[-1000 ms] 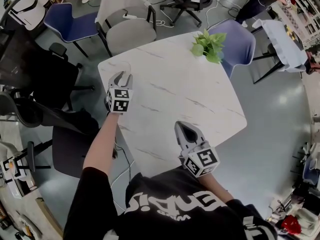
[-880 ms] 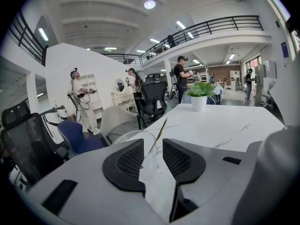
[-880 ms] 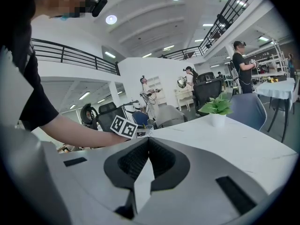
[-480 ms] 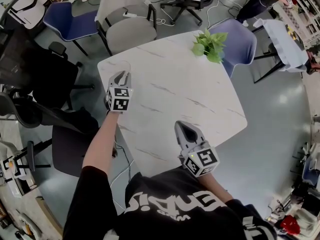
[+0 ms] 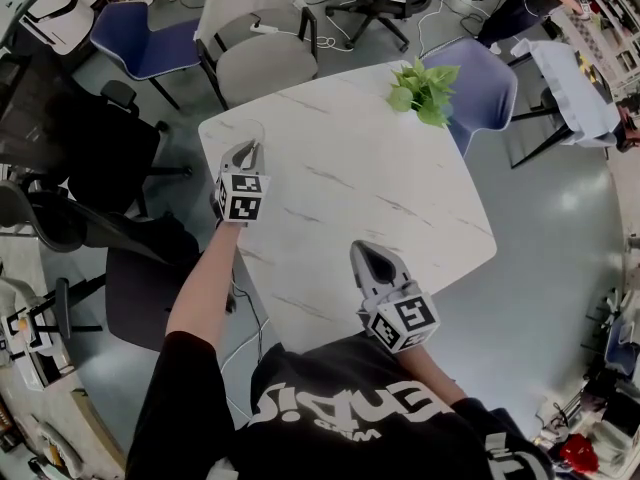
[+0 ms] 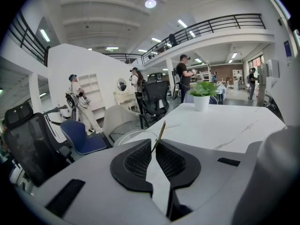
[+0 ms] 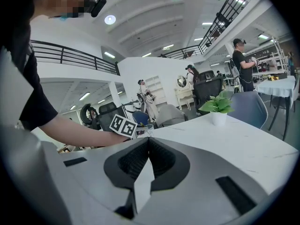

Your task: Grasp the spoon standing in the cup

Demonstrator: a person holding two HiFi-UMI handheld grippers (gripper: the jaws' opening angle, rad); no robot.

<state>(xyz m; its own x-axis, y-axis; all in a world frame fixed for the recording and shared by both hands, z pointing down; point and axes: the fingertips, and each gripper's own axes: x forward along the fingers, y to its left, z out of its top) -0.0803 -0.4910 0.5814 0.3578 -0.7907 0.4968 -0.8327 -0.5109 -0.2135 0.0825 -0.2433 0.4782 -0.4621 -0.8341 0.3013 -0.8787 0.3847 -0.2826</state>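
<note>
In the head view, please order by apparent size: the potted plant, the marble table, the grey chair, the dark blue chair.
1. marble table
2. grey chair
3. dark blue chair, slightly smaller
4. potted plant
The chairs are farther from the camera, so real sizes stay unsure.

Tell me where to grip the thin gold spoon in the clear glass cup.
Pinch the handle of the thin gold spoon above the rim of the clear glass cup, from the person's side: only that tilted part sticks out.

Left tool [image 6: 153,146] jaws just closing, pinching spoon [image 6: 160,133].
</note>
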